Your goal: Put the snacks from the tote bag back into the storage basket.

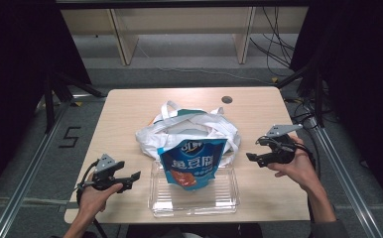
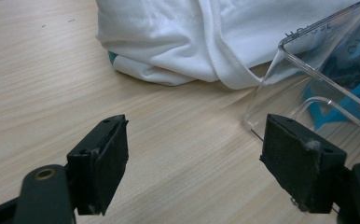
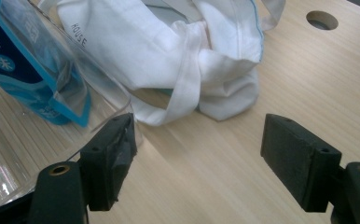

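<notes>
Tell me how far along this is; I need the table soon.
Done, it seems: the blue snack pouch stands in the clear tray, leaning on the white tote bag. In hand: nothing; left gripper and right gripper are open. Whatever remains for the bag looks untouched.
</notes>
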### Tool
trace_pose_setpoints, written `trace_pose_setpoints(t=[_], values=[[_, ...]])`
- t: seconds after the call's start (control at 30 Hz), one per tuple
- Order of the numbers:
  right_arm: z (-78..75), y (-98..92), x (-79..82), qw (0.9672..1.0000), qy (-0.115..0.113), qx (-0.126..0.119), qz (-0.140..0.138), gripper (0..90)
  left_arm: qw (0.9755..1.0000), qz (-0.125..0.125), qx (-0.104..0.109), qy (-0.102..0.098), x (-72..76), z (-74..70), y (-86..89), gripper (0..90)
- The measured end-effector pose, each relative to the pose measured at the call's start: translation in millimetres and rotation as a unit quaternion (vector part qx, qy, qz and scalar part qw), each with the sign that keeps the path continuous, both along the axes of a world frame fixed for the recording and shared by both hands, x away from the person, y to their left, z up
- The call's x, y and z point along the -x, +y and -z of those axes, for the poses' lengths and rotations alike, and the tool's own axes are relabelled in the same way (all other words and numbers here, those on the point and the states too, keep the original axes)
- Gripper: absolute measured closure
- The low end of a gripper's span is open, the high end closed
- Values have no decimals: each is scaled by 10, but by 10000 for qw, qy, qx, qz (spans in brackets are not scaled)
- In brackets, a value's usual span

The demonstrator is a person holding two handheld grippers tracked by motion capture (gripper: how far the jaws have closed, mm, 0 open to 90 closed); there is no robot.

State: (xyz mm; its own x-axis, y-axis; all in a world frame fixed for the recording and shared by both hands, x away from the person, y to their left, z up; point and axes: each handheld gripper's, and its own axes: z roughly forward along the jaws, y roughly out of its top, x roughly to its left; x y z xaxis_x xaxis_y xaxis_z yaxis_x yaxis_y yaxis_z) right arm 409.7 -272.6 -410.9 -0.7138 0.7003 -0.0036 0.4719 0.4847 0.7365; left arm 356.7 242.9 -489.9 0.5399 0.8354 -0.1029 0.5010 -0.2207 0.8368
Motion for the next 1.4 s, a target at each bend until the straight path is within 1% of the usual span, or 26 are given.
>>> trace_pose_setpoints(t=[0.03, 0.07, 0.13, 0.23, 0.3, 0.33, 0.4, 0.43, 0.47, 0.5, 0.57, 0.63, 0.67, 0.73, 0.8, 0.9, 0.93, 0.97, 1.0, 1.1, 1.13, 1.17, 1.2, 1.23, 1.37, 1.4], values=[[7, -11, 36, 9999, 136, 5, 63, 265, 10000, -7, 13, 24, -2, 3, -5, 222], [51, -24, 59, 10000, 4, -23, 95, 258, 10000, -12, 5, 29, -2, 4, -7, 222], [101, -55, 89, 9999, 76, -26, 69, 256, 10000, 26, -49, 9, 4, 2, -11, 222], [189, -97, 148, 9997, 76, -123, 204, 255, 10000, 10, -47, 12, 0, 0, -9, 222], [237, -134, 169, 9994, -89, -159, 290, 255, 10000, 13, -55, 4, -2, 1, -10, 222], [258, -138, 192, 9989, -49, -254, 403, 256, 10000, 16, -52, 16, -2, 2, -13, 222], [298, -171, 200, 9985, -88, -332, 437, 256, 10000, 14, 5, 33, -3, 7, -25, 222], [308, -184, 209, 9984, -64, -345, 448, 257, 10000, 62, -44, 13, -4, 2, -21, 222], [326, -190, 224, 9978, -132, -393, 518, 257, 10000, 74, -57, 7, -5, 2, -19, 222], [329, -198, 228, 9980, -138, -378, 495, 257, 10000, 34, -14, 31, -2, 7, -25, 222], [344, -181, 271, 9977, 21, -419, 527, 257, 10000, 29, -15, 39, -1, 9, -25, 222], [369, -198, 275, 9982, -95, -364, 463, 257, 10000, 34, -16, 36, 0, 9, -25, 222], [382, -183, 299, 9975, -30, -438, 550, 257, 10000, 35, -15, 37, 0, 9, -26, 221], [406, -193, 301, 9981, -50, -383, 478, 252, 10000, 19, -27, 40, 3, 9, -29, 222], [429, -173, 333, 9977, 26, -451, 496, 252, 10000, 29, -19, 42, 4, 13, -30, 222], [468, -163, 359, 9977, -79, -449, 499, 252, 10000, 54, -27, 10, 4, 15, -27, 222], [478, -167, 357, 9979, -92, -427, 468, 252, 10000, 24, -8, 57, 7, 18, -28, 222], [489, -152, 383, 9975, 1, -474, 526, 252, 10000, 19, -10, 53, 8, 19, -26, 222], [502, -156, 386, 9978, -2, -439, 495, 250, 10000, 8, -3, 57, 11, 18, -27, 222], [543, -142, 414, 9973, -22, -524, 522, 247, 10000, 31, -35, 58, 17, 14, -20, 222], [543, -145, 436, 9972, 40, -499, 554, 245, 10000, 40, -26, 61, 15, 16, -19, 222], [557, -143, 445, 9970, -22, -530, 569, 245, 10000, 36, -23, 63, 15, 17, -19, 222], [557, -145, 462, 9968, 30, -529, 593, 245, 10000, 34, -35, 64, 16, 16, -18, 221], [570, -154, 459, 9970, -105, -516, 565, 244, 10000, 26, -25, 52, 17, 16, -20, 222], [612, -170, 512, 9958, -150, -598, 669, 244, 10000, 45, -49, 58, 17, 17, -20, 221], [629, -167, 528, 9957, -98, -646, 659, 244, 10000, 22, -32, 62, 17, 20, -25, 222]])
